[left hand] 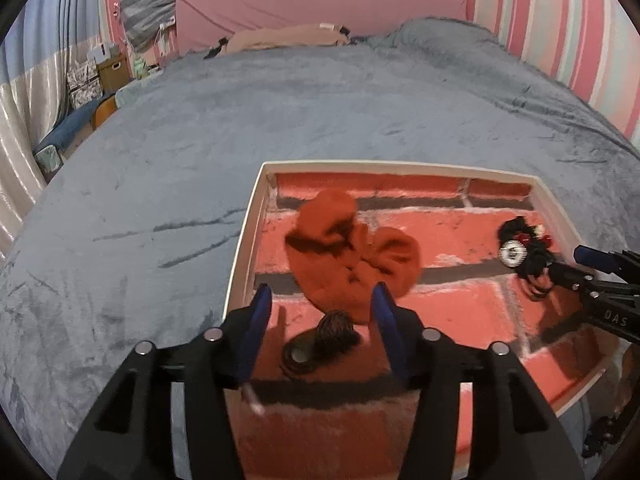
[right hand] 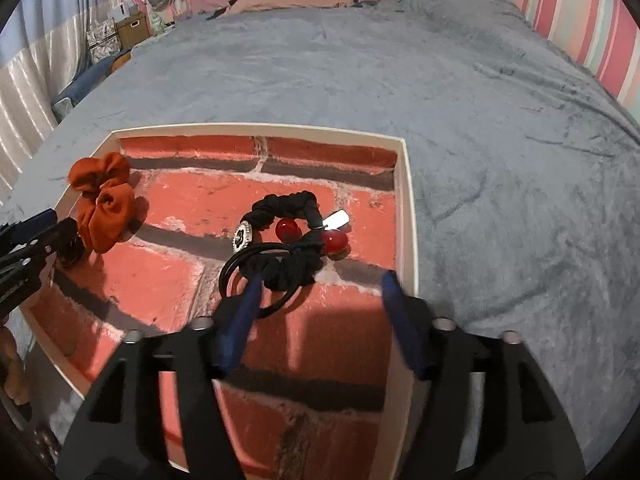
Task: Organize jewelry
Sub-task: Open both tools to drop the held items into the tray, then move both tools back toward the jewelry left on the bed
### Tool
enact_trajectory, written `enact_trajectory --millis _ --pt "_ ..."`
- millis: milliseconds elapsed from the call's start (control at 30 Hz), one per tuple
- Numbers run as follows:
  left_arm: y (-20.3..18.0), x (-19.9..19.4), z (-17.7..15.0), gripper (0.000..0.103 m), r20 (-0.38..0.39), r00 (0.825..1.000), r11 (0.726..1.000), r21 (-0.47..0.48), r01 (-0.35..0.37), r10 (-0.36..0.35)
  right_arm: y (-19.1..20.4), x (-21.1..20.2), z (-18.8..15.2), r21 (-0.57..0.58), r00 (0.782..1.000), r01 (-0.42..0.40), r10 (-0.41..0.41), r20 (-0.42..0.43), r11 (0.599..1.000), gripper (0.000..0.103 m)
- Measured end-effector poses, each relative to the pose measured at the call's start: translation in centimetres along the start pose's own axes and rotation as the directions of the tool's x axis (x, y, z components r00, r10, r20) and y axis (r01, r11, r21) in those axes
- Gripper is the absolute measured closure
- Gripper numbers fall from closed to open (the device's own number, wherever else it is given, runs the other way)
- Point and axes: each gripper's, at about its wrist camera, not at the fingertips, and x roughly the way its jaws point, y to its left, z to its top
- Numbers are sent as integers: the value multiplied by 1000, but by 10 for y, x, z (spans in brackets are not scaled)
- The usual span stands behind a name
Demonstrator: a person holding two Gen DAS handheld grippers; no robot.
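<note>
A white-rimmed tray (left hand: pixel 245 248) lined with a red brick pattern lies on a grey blanket. In the left wrist view my left gripper (left hand: pixel 321 300) is open just above the tray floor. A small dark coiled hair tie (left hand: pixel 320 340) lies loose between its fingers, and an orange scrunchie (left hand: pixel 352 256) sits just beyond the tips. In the right wrist view my right gripper (right hand: pixel 323 284) is open near the tray's right rim (right hand: pixel 406 200). A bundle of black hair ties (right hand: pixel 288 240) with red beads and a silver charm lies just ahead of it, with the left finger over a thin black loop.
The grey blanket (right hand: pixel 480 120) covers the bed all around the tray. A beige garment (left hand: pixel 280 36) lies at the far end against a pink headboard. Boxes and a curtain stand off the bed's left side. A striped wall runs along the right.
</note>
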Motion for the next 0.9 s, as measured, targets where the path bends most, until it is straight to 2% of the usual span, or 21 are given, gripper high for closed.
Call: enact_trajectory --millis 133,233,300,433,633,900 --pt "-3 -27 -8 44 35 999 1000 -1 25 -25 -4 -23 -8 5 1000 -9 9 14 1000 31" --pt "-4 -55 -18 41 61 998 1000 9 16 -17 -9 -50 -19 4 999 -18 18 43 1000 28" --pt "-3 -74 -26 31 80 997 1000 4 9 -9 -13 -72 -32 -13 998 -3 3 62 1000 28" --pt "6 -119 -50 30 98 995 1000 -6 28 -27 -20 -109 -58 -15 995 -15 17 99 1000 25" --pt "25 -177 -83 25 131 991 1000 -20 3 0 -20 -154 -104 -21 991 -28 30 134 999 25" --pt "33 -228 -136 19 150 988 999 -7 -39 39 -8 -207 -151 -42 980 -15 23 200 999 25"
